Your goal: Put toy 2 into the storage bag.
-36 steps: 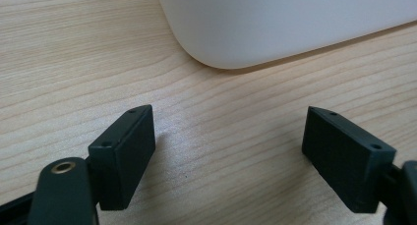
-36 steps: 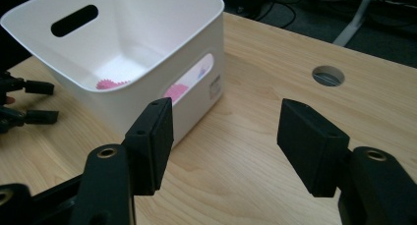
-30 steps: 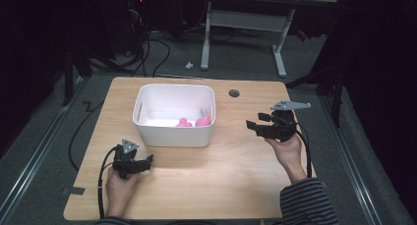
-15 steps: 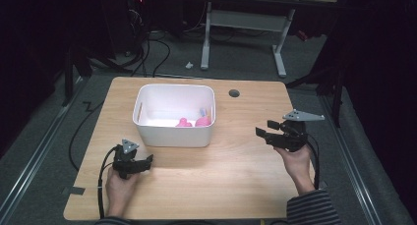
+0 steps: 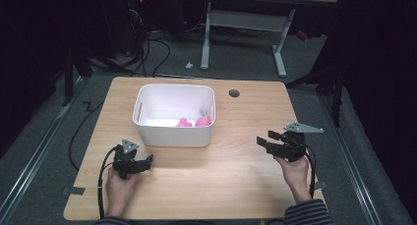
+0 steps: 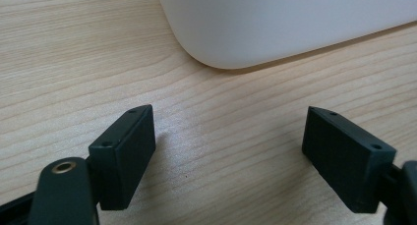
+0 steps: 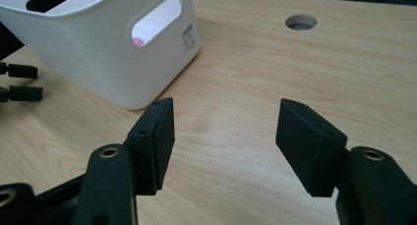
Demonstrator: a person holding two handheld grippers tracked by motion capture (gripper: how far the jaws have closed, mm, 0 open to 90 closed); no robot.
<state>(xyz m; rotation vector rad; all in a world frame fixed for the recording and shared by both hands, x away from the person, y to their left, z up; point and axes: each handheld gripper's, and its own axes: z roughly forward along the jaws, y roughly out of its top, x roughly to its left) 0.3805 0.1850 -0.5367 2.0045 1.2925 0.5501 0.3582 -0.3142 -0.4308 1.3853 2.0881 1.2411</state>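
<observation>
A white bin stands on the wooden table, with pink objects on its floor at the near right. My left gripper rests low on the table just in front of the bin's near left corner. In the left gripper view its jaws stand open over bare wood, and the bin's rounded corner is just ahead. My right gripper is held to the right of the bin, pointing left toward it. Its jaws stand open with nothing between them, and the bin's handle slot shows pink inside.
A round cable hole sits in the table behind the bin's right side. Cables trail from both grippers toward the near edge. A desk frame and loose cables lie on the dark floor beyond the table.
My right gripper has sunk and drawn back toward the near right of the table. The left gripper has stayed in place.
</observation>
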